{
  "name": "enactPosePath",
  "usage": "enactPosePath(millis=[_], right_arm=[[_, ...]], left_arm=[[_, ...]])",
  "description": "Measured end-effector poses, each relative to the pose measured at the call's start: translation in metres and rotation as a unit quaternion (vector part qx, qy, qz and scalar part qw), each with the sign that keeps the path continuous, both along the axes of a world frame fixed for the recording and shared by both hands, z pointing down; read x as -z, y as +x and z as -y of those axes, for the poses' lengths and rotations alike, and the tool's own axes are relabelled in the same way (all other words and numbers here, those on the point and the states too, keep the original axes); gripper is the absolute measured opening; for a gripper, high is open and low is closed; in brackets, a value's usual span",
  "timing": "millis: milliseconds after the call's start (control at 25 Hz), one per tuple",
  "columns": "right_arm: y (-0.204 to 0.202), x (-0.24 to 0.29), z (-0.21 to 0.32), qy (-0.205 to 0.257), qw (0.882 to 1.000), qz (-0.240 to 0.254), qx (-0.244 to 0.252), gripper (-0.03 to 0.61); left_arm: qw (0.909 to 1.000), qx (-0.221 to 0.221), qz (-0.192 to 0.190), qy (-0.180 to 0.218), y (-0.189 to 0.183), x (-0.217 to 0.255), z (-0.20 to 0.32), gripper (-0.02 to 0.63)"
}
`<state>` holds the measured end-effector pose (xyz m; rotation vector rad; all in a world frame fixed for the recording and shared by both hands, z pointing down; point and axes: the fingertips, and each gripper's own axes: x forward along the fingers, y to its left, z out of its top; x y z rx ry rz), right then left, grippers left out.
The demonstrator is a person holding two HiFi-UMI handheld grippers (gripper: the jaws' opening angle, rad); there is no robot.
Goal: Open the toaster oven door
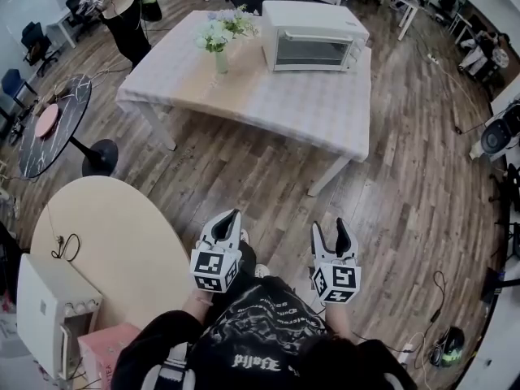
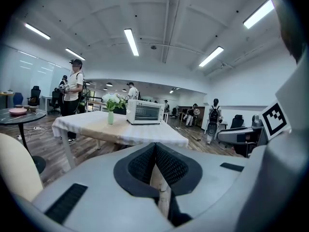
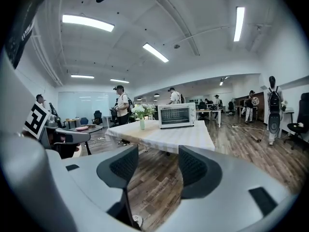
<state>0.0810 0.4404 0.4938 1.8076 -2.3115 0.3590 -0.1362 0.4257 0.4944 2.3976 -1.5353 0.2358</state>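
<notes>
Jaws: right gripper (image 3: 157, 164) apart, left gripper (image 2: 155, 148) together; boxy white toaster oven (image 1: 313, 35)

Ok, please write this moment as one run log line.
toaster oven: door closed, on table, far ahead | left gripper: jaws shut, empty | right gripper: jaws open, empty

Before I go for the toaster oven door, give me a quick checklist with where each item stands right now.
1. Oven door shut, ready to open: ok.
2. Right gripper open, empty: ok.
3. Left gripper shut, empty: ok.
4. Oven within reach: not ok; the table stands well off across the floor.
5. Vase apart from the door, left of the oven in the head view: ok.
6. Door handle located: cannot tell, too small.
</notes>
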Motion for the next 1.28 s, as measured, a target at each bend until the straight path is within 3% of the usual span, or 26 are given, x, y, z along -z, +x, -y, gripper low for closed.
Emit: enactPosePath(millis=[560, 840, 1280], right_arm=[[-0.013, -0.01, 0.078, -0.021, 1.0, -0.011, -0.001, 0.259], [-0.035, -0.01, 0.155, -0.023, 1.0, 0.005, 0.0, 0.259], [-0.08, 0.001, 0.276, -0.011, 1.0, 0.0, 0.004, 0.259]], left_arm=[[0.9996, -0.022, -0.017, -0.012, 0.003, -0.013, 0.092, 0.02], [0.999, -0.014, -0.038, -0.02, -0.017, -0.02, 0.164, 0.02], [0.9993, -0.018, -0.033, -0.007, -0.058, -0.016, 0.279, 0.02]])
